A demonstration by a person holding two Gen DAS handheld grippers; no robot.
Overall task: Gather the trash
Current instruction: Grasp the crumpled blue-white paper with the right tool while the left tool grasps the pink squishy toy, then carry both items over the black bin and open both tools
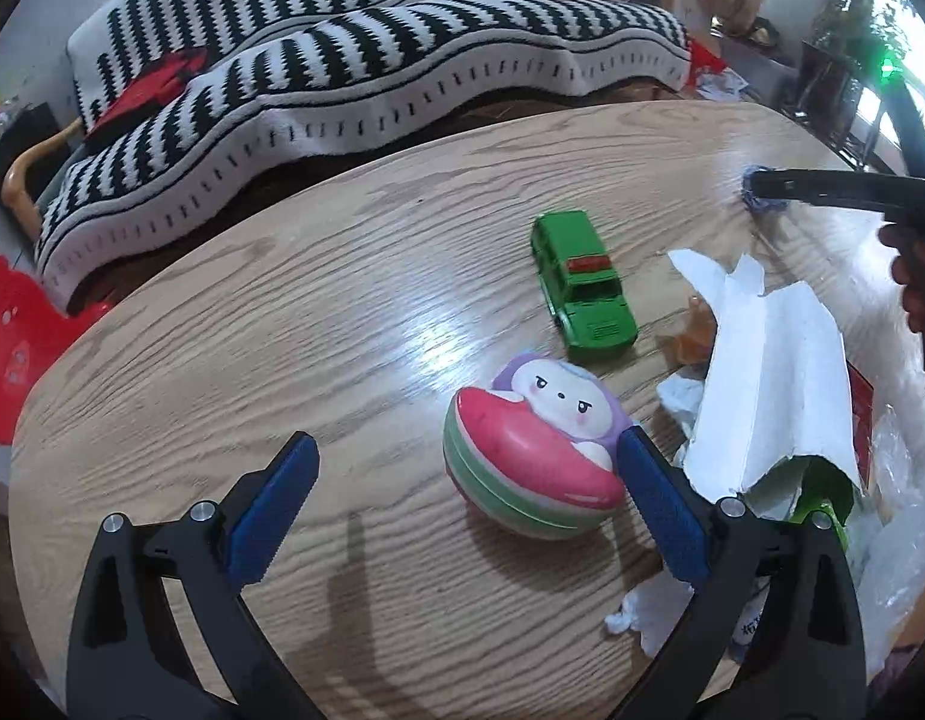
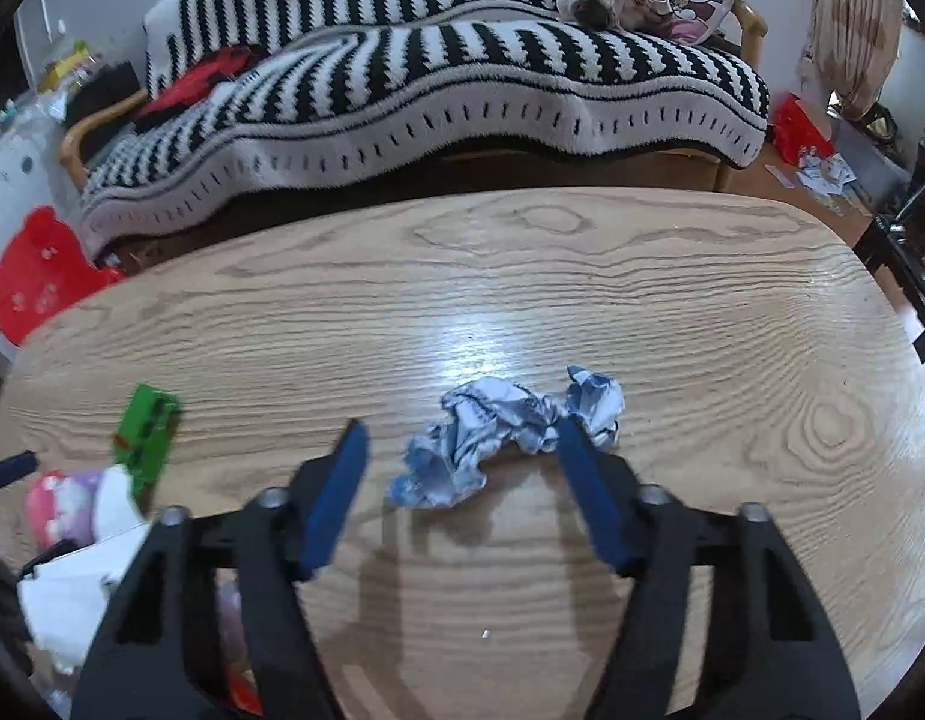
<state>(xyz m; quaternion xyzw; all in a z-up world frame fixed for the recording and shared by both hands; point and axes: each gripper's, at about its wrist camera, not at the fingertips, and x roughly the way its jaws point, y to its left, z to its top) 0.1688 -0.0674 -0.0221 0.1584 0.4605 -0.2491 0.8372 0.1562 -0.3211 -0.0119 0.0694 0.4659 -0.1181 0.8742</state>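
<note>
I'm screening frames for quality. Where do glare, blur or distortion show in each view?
Left wrist: sharp; window glare streaks the table beside the green toy car; fisheye bends the table edge. Right wrist: glare patch beyond the crumpled paper; the car and the toys at the left margin are smeared.

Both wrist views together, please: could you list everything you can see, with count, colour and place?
Table: one, light wood, under everything.
Crumpled paper: one, blue-white, between the right gripper's fingers.
Toy car: one, green, mid-table.
Squishy toy: one, pink, green and purple, beside the left gripper's right finger.
White paper sheet: one, torn, atop a litter pile at the table's right.
Blanket: one, black-and-white striped, on the sofa behind.
Red stool: one, on the floor at left.
Left gripper: open, empty.
Right gripper: open, straddling the paper.
</note>
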